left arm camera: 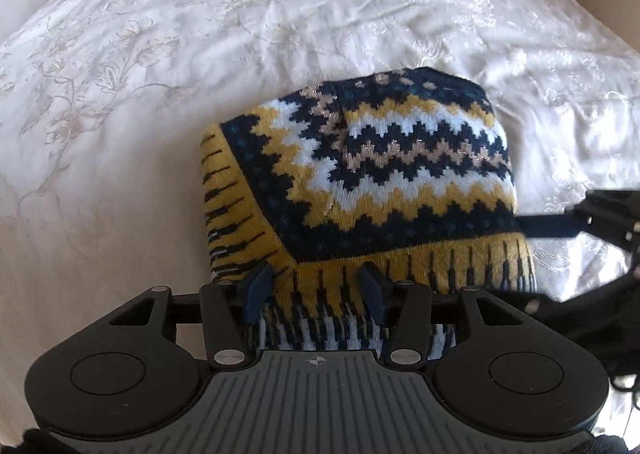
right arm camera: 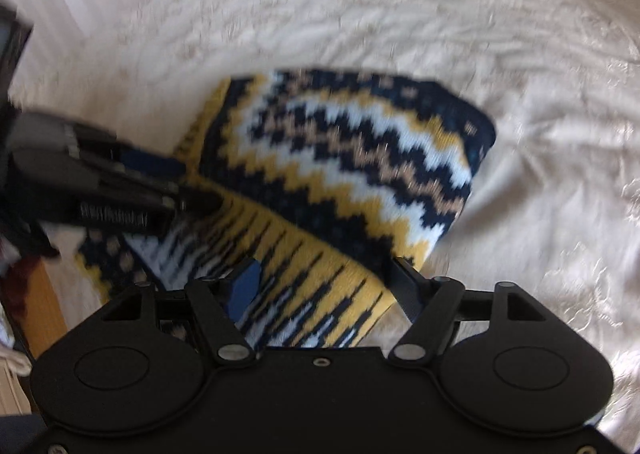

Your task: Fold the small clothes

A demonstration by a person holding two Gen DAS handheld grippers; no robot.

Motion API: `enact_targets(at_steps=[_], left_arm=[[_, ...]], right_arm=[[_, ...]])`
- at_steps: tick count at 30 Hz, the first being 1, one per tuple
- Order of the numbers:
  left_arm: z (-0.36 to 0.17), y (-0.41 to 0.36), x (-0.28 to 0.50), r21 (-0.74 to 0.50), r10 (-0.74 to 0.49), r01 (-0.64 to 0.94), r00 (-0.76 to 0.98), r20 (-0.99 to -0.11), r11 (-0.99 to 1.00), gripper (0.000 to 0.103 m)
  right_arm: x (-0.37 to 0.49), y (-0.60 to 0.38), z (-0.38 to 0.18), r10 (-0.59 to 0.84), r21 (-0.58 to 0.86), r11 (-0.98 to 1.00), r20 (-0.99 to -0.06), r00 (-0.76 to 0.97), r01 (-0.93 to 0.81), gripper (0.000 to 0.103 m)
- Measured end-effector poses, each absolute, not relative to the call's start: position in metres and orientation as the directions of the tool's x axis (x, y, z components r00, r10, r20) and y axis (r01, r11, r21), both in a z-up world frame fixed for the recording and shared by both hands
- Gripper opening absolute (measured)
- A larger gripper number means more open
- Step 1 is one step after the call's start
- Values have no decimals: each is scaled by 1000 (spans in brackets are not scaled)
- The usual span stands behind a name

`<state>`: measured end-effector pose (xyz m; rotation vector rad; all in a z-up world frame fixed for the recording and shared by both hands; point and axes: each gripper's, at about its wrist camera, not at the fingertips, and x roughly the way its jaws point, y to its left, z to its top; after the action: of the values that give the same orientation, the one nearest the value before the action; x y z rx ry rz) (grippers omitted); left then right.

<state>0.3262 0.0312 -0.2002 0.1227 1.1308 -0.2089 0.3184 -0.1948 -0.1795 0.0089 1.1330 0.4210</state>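
A white embroidered bedspread carries the patterned knit sweater, partly folded, its zigzag bands running across and its ribbed yellow hem nearest both tools. The left gripper stands at that hem, jaws apart with ribbing between them. The right gripper straddles the hem's right end, jaws likewise spread, seemingly not pinching. Either is equally near; the sweater extends away from both.
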Motion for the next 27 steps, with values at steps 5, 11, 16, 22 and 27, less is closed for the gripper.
enact_targets(at_steps=[5, 11, 16, 22, 27], left_arm=[[-205, 26, 331, 1, -91, 227, 394, -915, 974, 56], [-209, 24, 335, -7, -95, 227, 381, -920, 974, 67], [-214, 24, 340, -10, -95, 224, 372, -923, 975, 84], [-226, 29, 352, -56, -118, 177, 364, -924, 983, 102], [-232, 32, 358, -77, -138, 175, 369, -919, 982, 103]], right_arm=[[333, -199, -188, 333, 241, 925, -887, 319, -294, 79], [340, -200, -192, 333, 261, 931, -896, 296, -256, 82], [343, -204, -196, 343, 293, 933, -902, 264, -209, 92], [353, -210, -209, 378, 347, 923, -899, 223, -166, 102], [362, -217, -217, 420, 401, 907, -882, 211, -127, 103]])
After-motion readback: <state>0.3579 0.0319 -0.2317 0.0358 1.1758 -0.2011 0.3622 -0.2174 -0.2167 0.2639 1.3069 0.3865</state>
